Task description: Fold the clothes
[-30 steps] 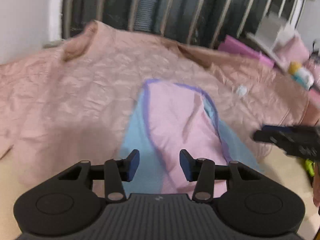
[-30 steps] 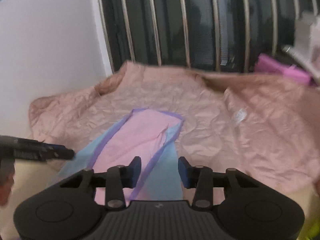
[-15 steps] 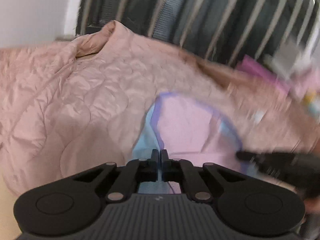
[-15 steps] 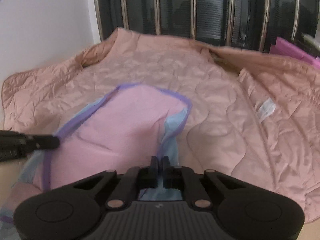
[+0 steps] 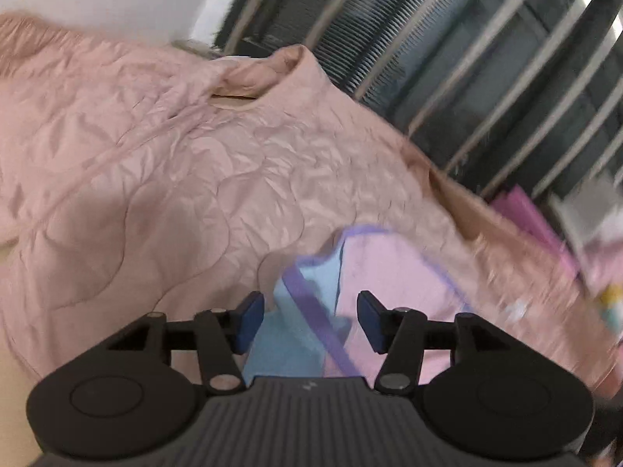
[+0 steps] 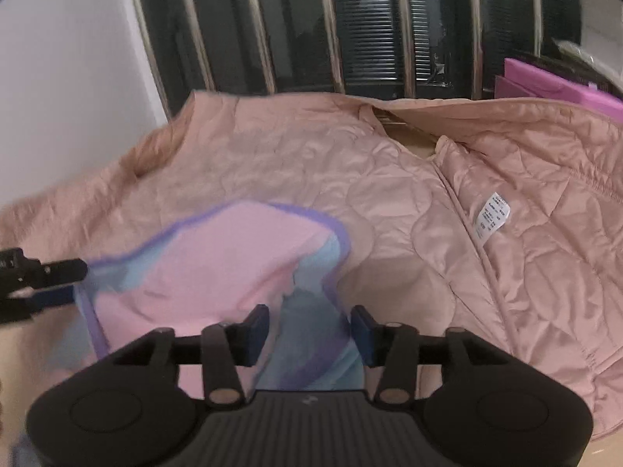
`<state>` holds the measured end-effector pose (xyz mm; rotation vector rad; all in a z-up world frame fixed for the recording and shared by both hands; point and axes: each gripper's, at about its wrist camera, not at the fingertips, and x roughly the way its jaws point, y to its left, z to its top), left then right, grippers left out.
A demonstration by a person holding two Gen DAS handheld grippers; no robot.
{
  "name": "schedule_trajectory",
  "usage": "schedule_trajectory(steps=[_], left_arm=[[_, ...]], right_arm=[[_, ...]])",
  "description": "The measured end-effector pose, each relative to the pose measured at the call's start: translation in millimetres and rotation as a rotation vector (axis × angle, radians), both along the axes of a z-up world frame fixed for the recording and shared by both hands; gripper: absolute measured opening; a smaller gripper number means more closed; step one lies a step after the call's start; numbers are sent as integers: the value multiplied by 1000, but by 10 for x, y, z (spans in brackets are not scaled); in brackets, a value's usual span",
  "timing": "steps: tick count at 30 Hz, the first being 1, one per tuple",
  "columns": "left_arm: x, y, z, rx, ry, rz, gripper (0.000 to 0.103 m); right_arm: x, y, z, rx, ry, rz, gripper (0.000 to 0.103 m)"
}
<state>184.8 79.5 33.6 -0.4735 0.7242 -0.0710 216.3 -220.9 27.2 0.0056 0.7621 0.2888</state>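
A pink and light-blue garment with purple trim [image 5: 393,272] [image 6: 218,272] lies on a spread-out peach quilted jacket [image 5: 175,179] [image 6: 486,241]. My left gripper [image 5: 309,321] is open, its jaws apart over the garment's near blue edge, where a purple trim band runs between them. My right gripper [image 6: 309,334] is open over the garment's blue and purple near corner. The left gripper also shows in the right wrist view [image 6: 43,276] at the garment's left edge. Neither gripper holds cloth.
A dark window with metal bars [image 6: 350,27] runs behind the jacket. A white wall [image 6: 70,70] is at the left. Magenta boxes [image 6: 560,85] and blurred clutter [image 5: 592,233] sit at the right. A white care label [image 6: 492,216] is on the jacket lining.
Both grippers were open a second ago, shut on the garment's near edge half a second ago, and are open again now. The garment has shifted and bunched nearer the jaws.
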Motion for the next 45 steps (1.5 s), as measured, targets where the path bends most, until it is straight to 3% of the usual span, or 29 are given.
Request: schedule_trajectory(steps=[1,2,3,5,8,10,11,12,14,15,18,20,21,22,23,26,27,28,29,30,31,32,35,39,41,42,43,44,45], left_arm=[[8,-50,6,34,1,-21,15],[14,-85,11,58,1,-37,2],[9,-58,14,38,-8,-33,1],[-4,0,24,-2,-30,-19,1],[-60,150,61,-70,-101,78,2],[-57,220,19,-128,-81,130,4],[-53,205,27,-118,-75,97,4],[-80,171,48,-89,-87,61,11],[-154,91,91,-11,-133,29,52],[-148,55,98,20,-135,22,68],[-82,-50,82,97,-105,-15,67],[-22,-120,33,140,-66,-25,56],[-16,-141,7,162,-58,-19,27],[6,-151,-23,172,-50,-17,2],[23,-152,-45,179,-44,-13,2],[0,-50,-23,153,-46,17,2],[-7,-16,-15,144,-47,27,4],[-15,18,-8,135,-48,37,14],[-26,47,11,128,-52,42,25],[-50,52,73,131,-68,29,55],[-50,35,139,148,-97,20,72],[-23,8,195,167,-118,5,73],[382,-187,235,244,-83,-97,76],[945,-330,20,271,53,-140,76],[1073,-366,-69,269,89,-212,67],[1097,-374,-100,278,98,-223,50],[1094,-381,-111,306,88,-226,24],[1094,-379,-118,325,74,-224,6],[1102,-336,-109,306,50,-204,4]], right_arm=[[9,-15,-10,-7,7,-5,37],[21,-38,-21,-11,16,-10,12],[34,-61,-33,-15,26,-15,3],[50,-134,-39,0,34,-24,3],[79,-330,21,46,-9,-82,3],[121,-453,30,98,-32,-112,5],[139,-515,26,131,-38,-125,11],[135,-548,25,140,-31,-141,15],[57,-555,44,144,-32,-122,40],[13,-534,54,133,-35,-100,42],[-28,-439,51,83,-6,-79,42],[13,-388,-12,60,24,-71,41],[35,-364,-45,49,38,-67,38],[54,-363,-72,45,44,-67,14],[72,-366,-98,43,48,-67,3],[108,-409,-109,41,43,-78,3],[115,-430,-99,42,38,-83,4],[155,-429,-53,44,30,-74,11],[200,-424,-1,46,22,-62,28],[245,-419,52,48,14,-51,40],[291,-415,104,50,6,-39,59],[336,-410,157,52,-3,-27,65],[472,-395,315,59,-27,8,64],[1036,-164,145,30,99,43,53],[1178,-68,48,-20,129,55,46],[1223,-32,6,-37,138,74,43],[1261,4,-30,-52,146,93,37],[1263,35,-44,-70,134,106,25],[1259,65,-55,-89,119,116,16]])
